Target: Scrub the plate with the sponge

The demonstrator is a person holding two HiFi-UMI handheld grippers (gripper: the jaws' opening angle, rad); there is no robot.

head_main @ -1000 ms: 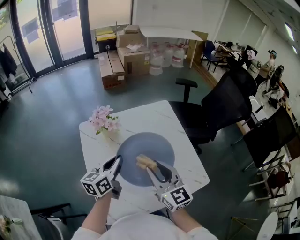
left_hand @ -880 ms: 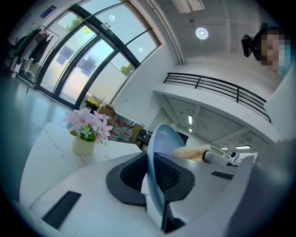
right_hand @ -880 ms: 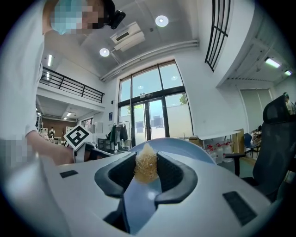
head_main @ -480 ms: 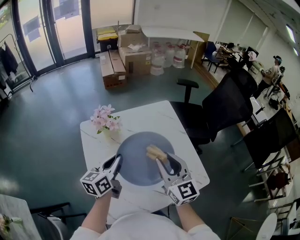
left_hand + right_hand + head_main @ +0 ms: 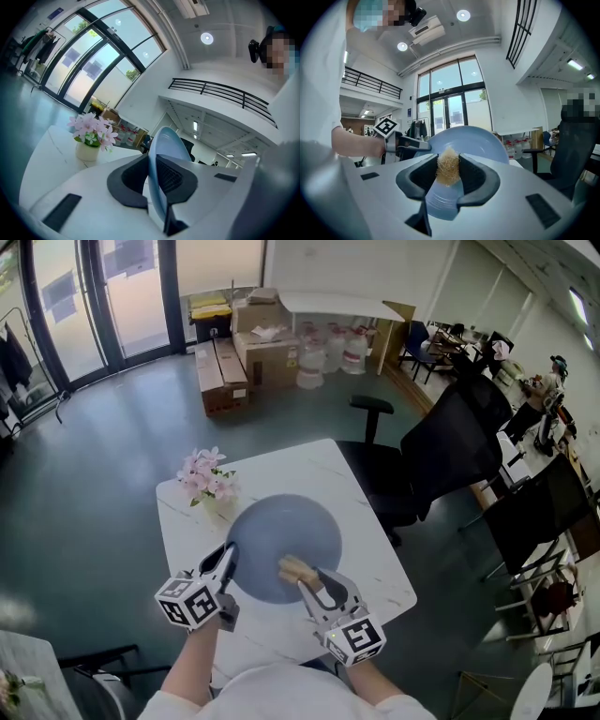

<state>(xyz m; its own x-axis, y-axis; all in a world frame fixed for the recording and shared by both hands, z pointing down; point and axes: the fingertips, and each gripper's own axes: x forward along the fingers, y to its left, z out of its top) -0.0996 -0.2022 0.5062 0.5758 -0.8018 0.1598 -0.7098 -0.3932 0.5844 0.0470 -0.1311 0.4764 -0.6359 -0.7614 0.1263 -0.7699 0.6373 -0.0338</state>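
Room: large hall with a teal floor (image 5: 103,465), glass doors (image 5: 94,296) at the far left, and cardboard boxes (image 5: 267,348) stacked against the far wall.
Table: small white marble table (image 5: 314,470) directly below the person, with all four edges in sight in the head view.
Plate: round pale blue plate (image 5: 281,531) in the middle of the table, well inside every table edge.
Left gripper: the left gripper (image 5: 228,561) has its jaws closed tight on the plate's near-left rim, which passes between the dark pads.
Right gripper: the right gripper (image 5: 305,579) has its jaws pinched on the sponge and reaches over the plate's near rim.
Sponge: tan, fibrous sponge (image 5: 293,569) pokes out past the jaw tips onto the near part of the plate, right of centre.
Flowers: a small pot of pink flowers (image 5: 206,476) stands at the far-left corner of the table, just beside the plate's far-left rim.
Open room: bare tabletop shows beyond the plate on its far and right sides. The floor lies open to the left of the table. A black office chair (image 5: 441,456) stands close off the far-right corner.
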